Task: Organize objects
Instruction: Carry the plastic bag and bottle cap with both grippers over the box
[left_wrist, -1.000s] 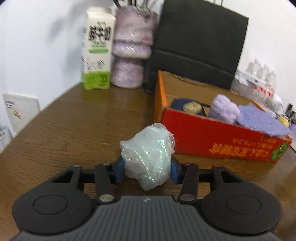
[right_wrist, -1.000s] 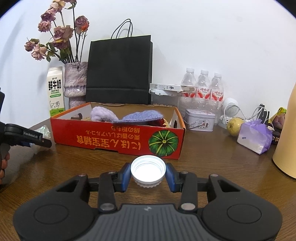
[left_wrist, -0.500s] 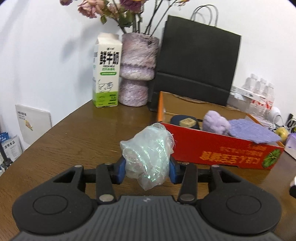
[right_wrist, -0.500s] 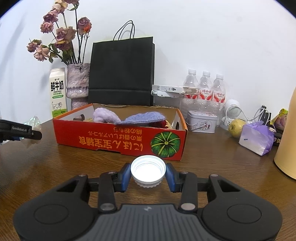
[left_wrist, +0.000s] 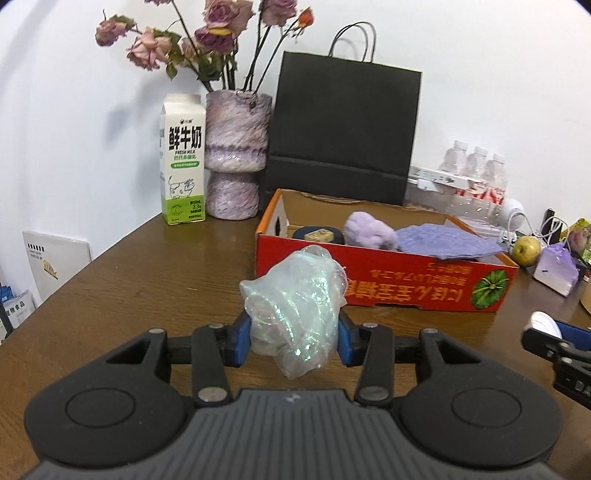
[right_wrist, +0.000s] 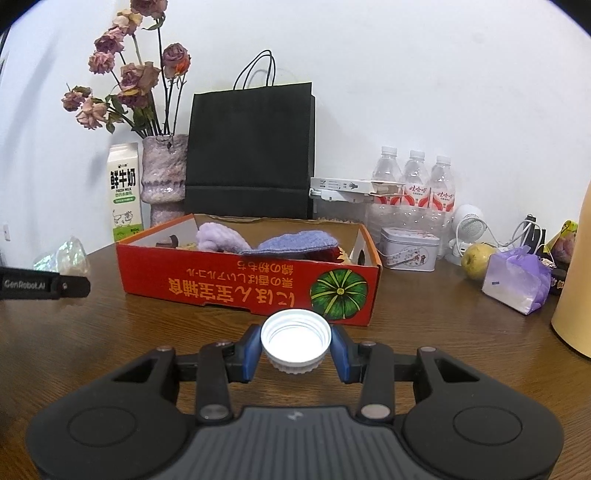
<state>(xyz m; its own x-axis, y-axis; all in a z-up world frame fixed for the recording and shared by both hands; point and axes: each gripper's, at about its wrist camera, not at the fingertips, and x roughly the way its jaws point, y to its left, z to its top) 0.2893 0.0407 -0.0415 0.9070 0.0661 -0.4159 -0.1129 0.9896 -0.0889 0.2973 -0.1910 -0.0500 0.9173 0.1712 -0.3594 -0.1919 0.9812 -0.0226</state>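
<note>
Pulling back: the left gripper (left_wrist: 294, 338) has drawn away from the red cardboard box (left_wrist: 384, 280) over the last second, so the box looks smaller and further off in the left wrist view than it did, and the dried roses (left_wrist: 207, 40) now show in full.
Left grip: clamped on a crumpled iridescent plastic wrap (left_wrist: 295, 314), pads pressing both flanks, the wad held clear above the tabletop (left_wrist: 129, 280).
Right grip: the right gripper (right_wrist: 295, 350) sits where it was, narrowly closed on a white bottle cap (right_wrist: 295, 338), open side up, just in front of the box's pumpkin print.
Meaning for the task: my read is both items are bound for the box, and the left one is lining up rather than dropping yet; neither item is in.
Box contents: a purple fluffy ball (left_wrist: 369, 232), a purple knitted cloth (left_wrist: 443, 242) and a small tan block on a dark disc already lie inside.
In the way: the near box wall must be cleared by both grippers; the cloth covers much of the right half.
Around: milk carton (left_wrist: 183, 158), furry purple vase (left_wrist: 236, 155), black paper bag (left_wrist: 343, 133), water bottles (right_wrist: 417, 181), a tin (right_wrist: 408, 249), a pear (right_wrist: 476, 260).
</note>
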